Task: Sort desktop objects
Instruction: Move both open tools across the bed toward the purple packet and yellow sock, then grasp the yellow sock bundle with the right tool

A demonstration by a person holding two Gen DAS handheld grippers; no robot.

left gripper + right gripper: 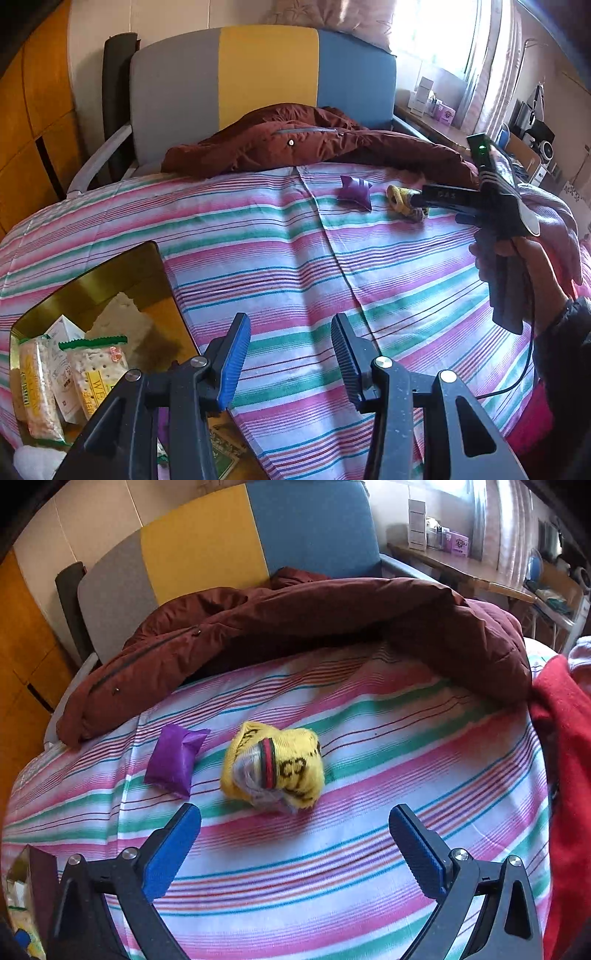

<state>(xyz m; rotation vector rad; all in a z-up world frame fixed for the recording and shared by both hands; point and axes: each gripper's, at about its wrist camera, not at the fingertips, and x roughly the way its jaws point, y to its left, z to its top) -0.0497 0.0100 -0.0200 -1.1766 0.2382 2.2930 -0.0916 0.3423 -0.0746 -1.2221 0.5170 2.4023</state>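
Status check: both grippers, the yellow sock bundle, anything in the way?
Left gripper open, empty. Right gripper open, just short of yellow sock bundle. Purple packet beside it, apart. Path clear.

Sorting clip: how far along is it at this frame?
Done: cracker packets already lie in the gold tin. In hand: nothing; the left tongs and the right tongs are both open and empty, the right ones facing the rolled yellow sock. Left: that sock and the purple packet on the striped cloth.
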